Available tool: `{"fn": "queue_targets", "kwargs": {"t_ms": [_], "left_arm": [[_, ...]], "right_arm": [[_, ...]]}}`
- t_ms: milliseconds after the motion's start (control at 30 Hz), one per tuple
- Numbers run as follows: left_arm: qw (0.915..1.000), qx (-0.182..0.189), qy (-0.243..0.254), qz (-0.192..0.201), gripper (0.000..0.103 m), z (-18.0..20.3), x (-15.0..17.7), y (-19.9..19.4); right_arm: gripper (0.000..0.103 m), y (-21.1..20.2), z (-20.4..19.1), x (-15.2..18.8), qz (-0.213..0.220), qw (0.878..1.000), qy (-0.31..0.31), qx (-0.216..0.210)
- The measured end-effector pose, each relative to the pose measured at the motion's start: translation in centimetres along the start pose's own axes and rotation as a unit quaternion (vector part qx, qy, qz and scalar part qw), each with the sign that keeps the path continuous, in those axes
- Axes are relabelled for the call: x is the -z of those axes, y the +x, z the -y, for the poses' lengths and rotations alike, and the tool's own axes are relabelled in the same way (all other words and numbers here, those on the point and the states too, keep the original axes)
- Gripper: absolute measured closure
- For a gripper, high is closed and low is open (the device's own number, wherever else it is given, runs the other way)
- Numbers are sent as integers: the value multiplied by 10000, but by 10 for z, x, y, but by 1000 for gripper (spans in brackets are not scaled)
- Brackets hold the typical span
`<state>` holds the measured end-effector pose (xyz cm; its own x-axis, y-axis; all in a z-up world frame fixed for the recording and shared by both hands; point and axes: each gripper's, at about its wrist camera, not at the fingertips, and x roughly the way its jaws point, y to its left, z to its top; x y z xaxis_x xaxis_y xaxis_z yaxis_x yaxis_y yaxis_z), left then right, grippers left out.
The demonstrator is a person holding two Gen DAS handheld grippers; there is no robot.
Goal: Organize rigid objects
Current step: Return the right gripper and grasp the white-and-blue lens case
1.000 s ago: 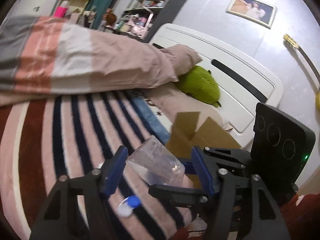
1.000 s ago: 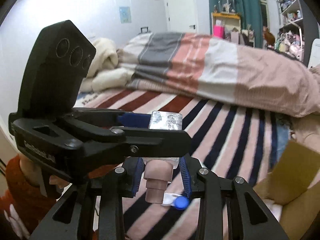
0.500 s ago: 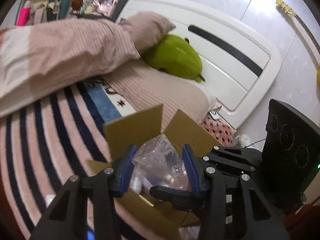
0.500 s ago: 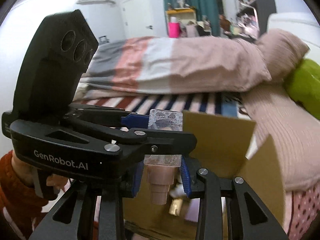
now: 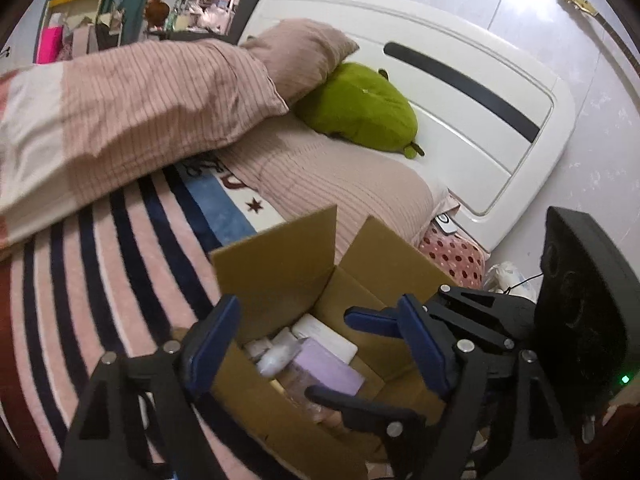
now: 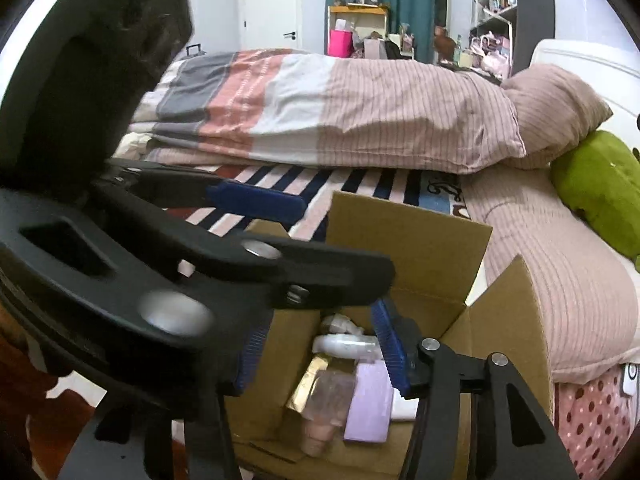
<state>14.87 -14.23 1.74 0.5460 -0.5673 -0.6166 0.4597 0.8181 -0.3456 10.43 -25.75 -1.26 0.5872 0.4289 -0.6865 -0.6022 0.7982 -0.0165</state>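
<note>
An open cardboard box [image 5: 280,276] stands on the striped bedspread and also shows in the right wrist view [image 6: 436,240]. Inside lie the clear bottle with a pink cap [image 6: 324,404], a lilac block [image 6: 368,404], white bottles [image 6: 344,344] and a gold item [image 6: 308,384]. The lilac block [image 5: 328,364] and a white box [image 5: 324,338] show in the left wrist view. My left gripper [image 5: 320,336] is open and empty over the box. My right gripper [image 6: 320,344] is open and empty over the box, beside the left one.
A folded striped duvet [image 5: 120,108] lies behind the box. A pink pillow [image 5: 304,52] and a green plush [image 5: 360,108] rest by the white headboard [image 5: 460,92]. The bed edge with a dotted sheet [image 5: 452,252] is right of the box.
Both grippers carried the clear bottle from the bedspread to above the box, then opened. The bottle dropped and now lies in the box.
</note>
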Motion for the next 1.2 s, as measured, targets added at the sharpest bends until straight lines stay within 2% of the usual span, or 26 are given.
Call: {"fn": "queue_targets", "kwargs": {"t_ms": [200,333,467,633,767,833,900,1100,1200], "left_arm": [[9978,-434,-139,471,18,-25,8,-60],[9916,-1031,-264,739,16,-52,26,-106],[9825,-1543,-565,877,16,-86,61,-140],[9715,-2039,-872,835,15,-125,118,-157],[9685,-2116,-1071,765,16,-149,158,-156],[9689,-2055,-1179,720,16,-157,173,-151],[9692,-2010,-1264,654,16,-165,188,-144],[9706,-1870,-1428,518,16,-174,206,-127],[9711,-1826,-1453,494,16,-174,208,-123]], "right_arm": [[56,-15,-31,-14,461,9978,-142,-462],[56,-17,-71,-23,636,9911,-476,-1065],[55,5,-117,-22,330,9767,-800,-1964],[55,47,-166,0,-200,9638,-1294,-2321],[54,82,-176,21,-657,9650,-1319,-2167],[40,101,-173,34,-819,9718,-1230,-1838],[36,117,-166,44,-911,9780,-1100,-1520],[36,146,-148,64,-1091,9872,-911,-729],[36,148,-142,68,-1119,9883,-763,-699]]}}
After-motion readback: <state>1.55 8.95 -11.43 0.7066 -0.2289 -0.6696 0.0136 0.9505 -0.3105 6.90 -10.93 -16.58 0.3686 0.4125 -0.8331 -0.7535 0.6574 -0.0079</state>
